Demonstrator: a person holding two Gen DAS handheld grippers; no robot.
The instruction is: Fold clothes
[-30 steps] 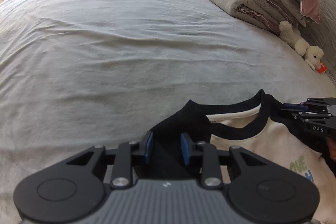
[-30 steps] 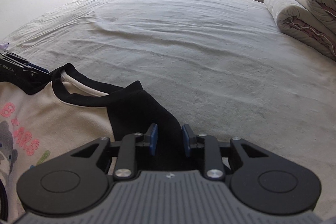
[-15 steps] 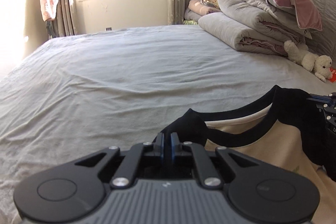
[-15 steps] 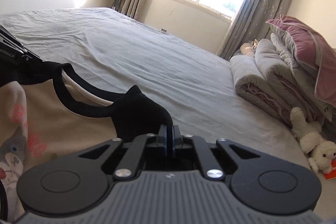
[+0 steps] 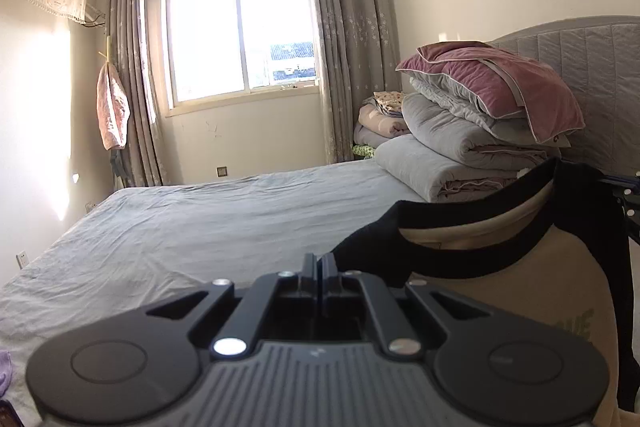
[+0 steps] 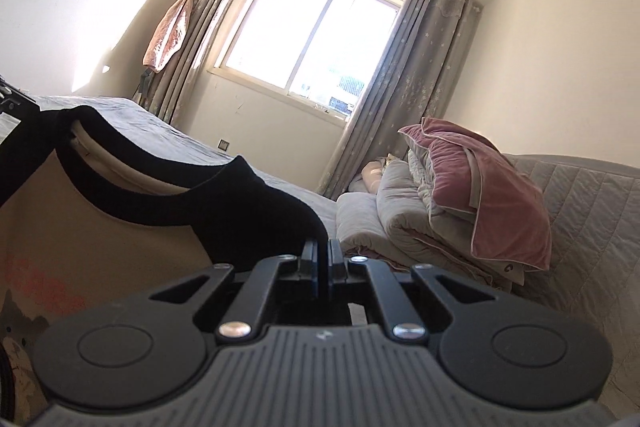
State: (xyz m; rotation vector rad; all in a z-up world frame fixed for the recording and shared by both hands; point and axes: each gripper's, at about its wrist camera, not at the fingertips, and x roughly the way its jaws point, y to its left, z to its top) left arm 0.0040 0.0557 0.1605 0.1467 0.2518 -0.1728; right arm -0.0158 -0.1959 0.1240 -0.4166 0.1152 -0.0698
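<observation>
A cream T-shirt (image 5: 532, 291) with black collar and black shoulders hangs in the air between both grippers, well above the grey bed (image 5: 200, 223). My left gripper (image 5: 319, 263) is shut on its black left shoulder. My right gripper (image 6: 323, 251) is shut on the other black shoulder (image 6: 256, 211). The shirt's front (image 6: 80, 239) with pink print shows at the left of the right wrist view. Each gripper's body shows at the other view's edge: the right one (image 5: 630, 195), the left one (image 6: 12, 99). The shirt's lower part is hidden.
Folded grey quilts and a pink pillow (image 5: 492, 91) are stacked by the padded headboard (image 5: 592, 67); they also show in the right wrist view (image 6: 480, 187). A window with curtains (image 5: 240, 27) faces me. A pink cloth (image 5: 112, 111) hangs by the left wall.
Both grippers closed on the shirt's black shoulders, then rose and tilted up, lifting the shirt off the bed. The view went from the sheet to the window and walls.
</observation>
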